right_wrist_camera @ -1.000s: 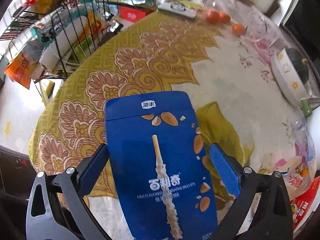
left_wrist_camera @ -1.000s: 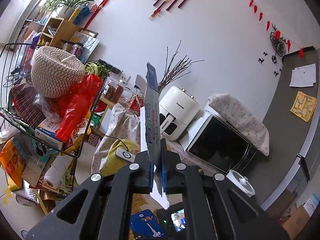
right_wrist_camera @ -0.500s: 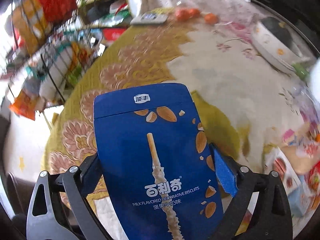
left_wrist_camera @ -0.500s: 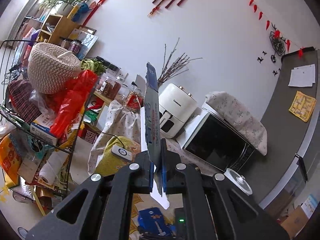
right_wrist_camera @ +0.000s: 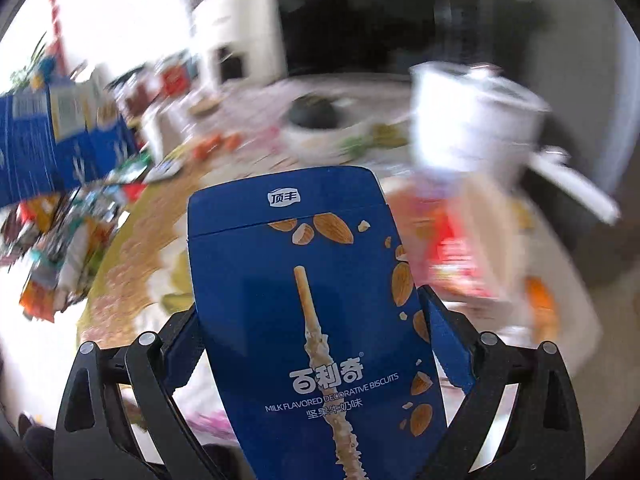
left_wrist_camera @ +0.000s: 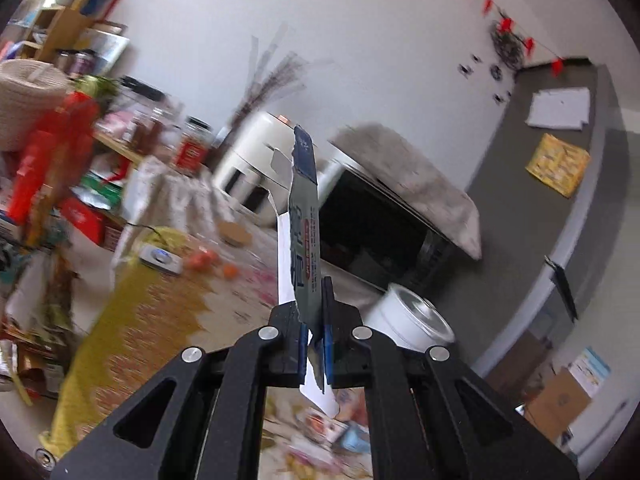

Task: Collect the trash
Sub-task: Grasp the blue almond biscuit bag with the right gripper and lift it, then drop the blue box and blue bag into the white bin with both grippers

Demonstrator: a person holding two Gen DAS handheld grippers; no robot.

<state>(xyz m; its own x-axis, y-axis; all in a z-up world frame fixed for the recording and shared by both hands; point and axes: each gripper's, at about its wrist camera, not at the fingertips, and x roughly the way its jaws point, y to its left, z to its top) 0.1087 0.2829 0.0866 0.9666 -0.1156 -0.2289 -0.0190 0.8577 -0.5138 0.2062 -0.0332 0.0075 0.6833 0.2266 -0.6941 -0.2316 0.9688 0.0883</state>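
Between right fingers point(right_wrist_camera: 440, 332): biscuit box point(right_wrist_camera: 316, 320).

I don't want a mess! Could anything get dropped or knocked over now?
Maybe. The left gripper pinches a flattened carton only by its bottom edge, so it could slip out. The right gripper holds a blue biscuit box and the view is blurred; it might bump the white pot.

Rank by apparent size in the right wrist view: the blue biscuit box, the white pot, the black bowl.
1. Blue biscuit box, largest, though nearness to the camera inflates it.
2. White pot.
3. Black bowl, smallest.
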